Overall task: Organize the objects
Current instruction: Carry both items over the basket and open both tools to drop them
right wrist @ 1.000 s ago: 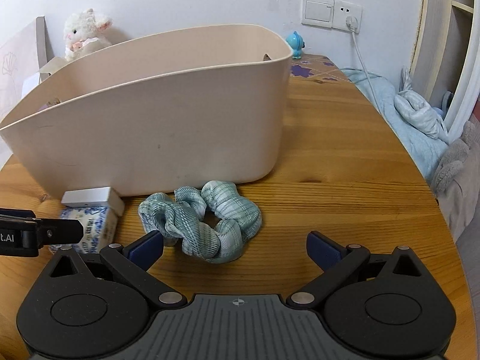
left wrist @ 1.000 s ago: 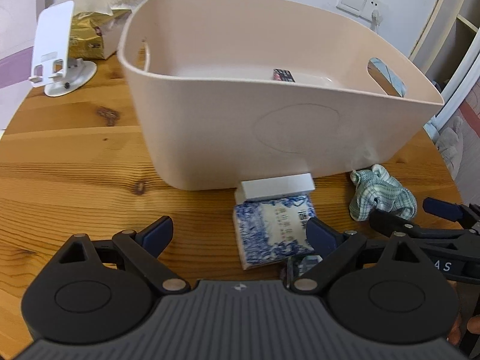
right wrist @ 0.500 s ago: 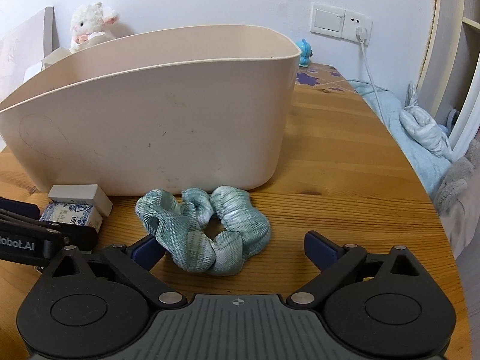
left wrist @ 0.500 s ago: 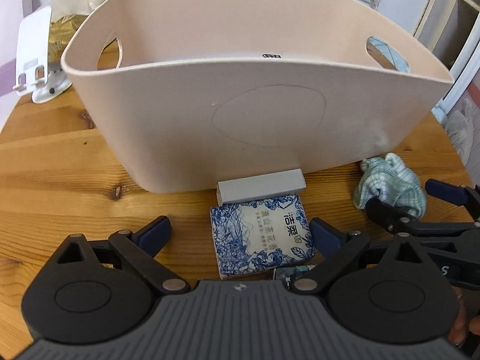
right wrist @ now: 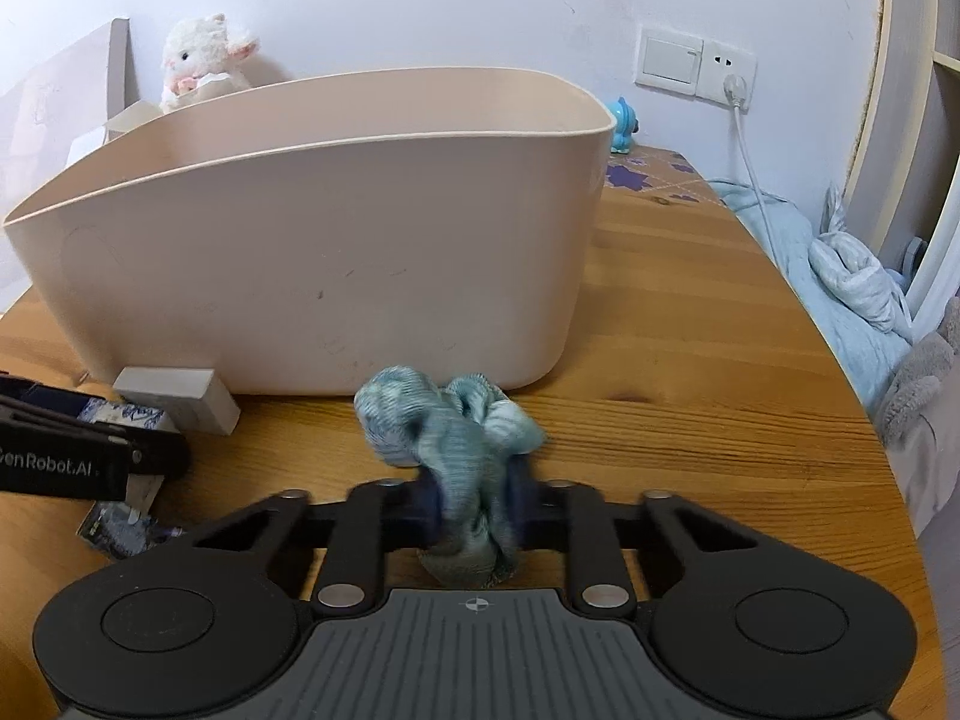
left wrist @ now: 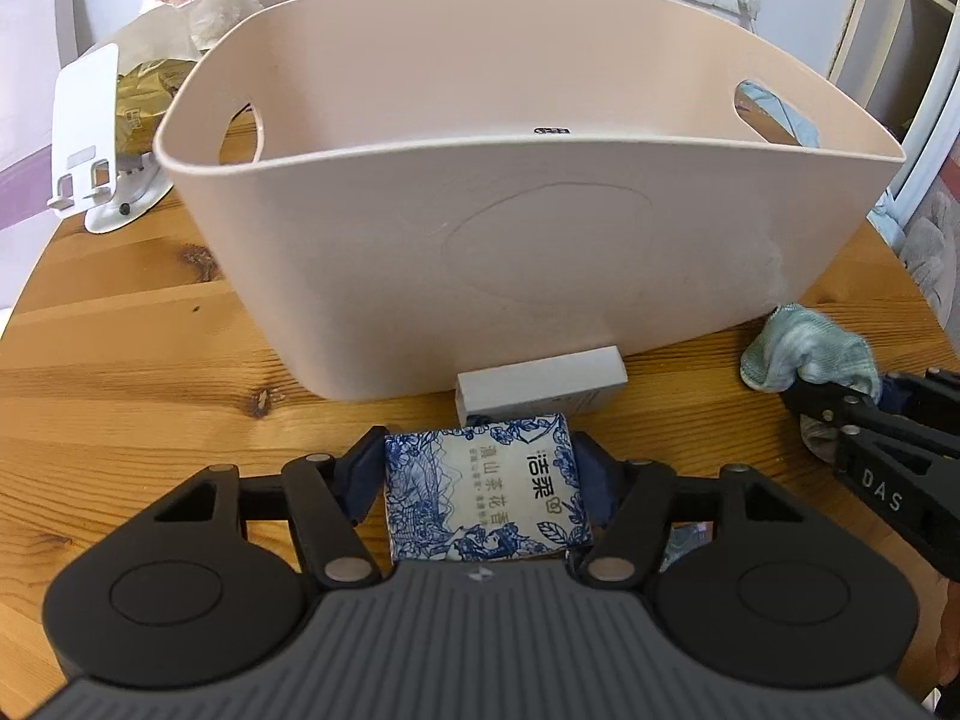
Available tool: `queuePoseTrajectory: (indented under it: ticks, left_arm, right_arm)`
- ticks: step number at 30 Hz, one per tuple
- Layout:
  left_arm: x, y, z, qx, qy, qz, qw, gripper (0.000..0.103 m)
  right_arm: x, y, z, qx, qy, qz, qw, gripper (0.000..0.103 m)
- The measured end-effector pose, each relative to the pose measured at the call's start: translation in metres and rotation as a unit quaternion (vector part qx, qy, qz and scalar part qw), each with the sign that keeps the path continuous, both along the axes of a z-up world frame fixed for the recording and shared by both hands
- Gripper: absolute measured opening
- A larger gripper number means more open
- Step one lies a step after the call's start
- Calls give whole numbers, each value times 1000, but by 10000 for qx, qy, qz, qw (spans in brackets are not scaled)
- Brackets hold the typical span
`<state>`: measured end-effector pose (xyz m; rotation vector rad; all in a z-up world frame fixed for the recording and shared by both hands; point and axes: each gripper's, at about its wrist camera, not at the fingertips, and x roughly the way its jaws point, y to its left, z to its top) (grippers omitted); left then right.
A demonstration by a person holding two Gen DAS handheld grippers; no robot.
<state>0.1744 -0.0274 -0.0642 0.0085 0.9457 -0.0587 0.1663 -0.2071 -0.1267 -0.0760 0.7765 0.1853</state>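
The beige plastic basket (left wrist: 540,252) stands upright on the wooden table, handle holes cut in both end walls. Against its near wall lies a flat grey box (left wrist: 540,381). Just in front of that, a blue-and-white printed soap box (left wrist: 486,495) faces label up. The crumpled teal scrunchie (right wrist: 456,456) bunches near the basket's right corner.

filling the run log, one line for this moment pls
left hand-held gripper: shut on tissue pack | right hand-held gripper: shut on scrunchie | bin: ahead
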Motion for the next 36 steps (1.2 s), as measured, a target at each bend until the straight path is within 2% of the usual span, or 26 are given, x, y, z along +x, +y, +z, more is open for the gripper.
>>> queuePoseTrajectory:
  ticks: [7, 15, 25, 36]
  left_arm:
    - [-7, 16, 7, -281, 85, 115, 9995, 66]
    - [-17, 34, 21, -445, -104, 294, 9985, 66]
    - [-36, 53, 54, -516, -518, 338, 9968, 66]
    - [-54, 70, 105, -579, -1322, 354, 9889, 66]
  right_arm:
    - [-15, -3, 10, 149, -38, -16, 9999, 13]
    - [-34, -7, 36, 296, -275, -2, 9992, 13]
    - [-53, -6, 70, 493, -743, -114, 9960, 13]
    - [-60, -6, 112, 648, -1409, -270, 9875, 13]
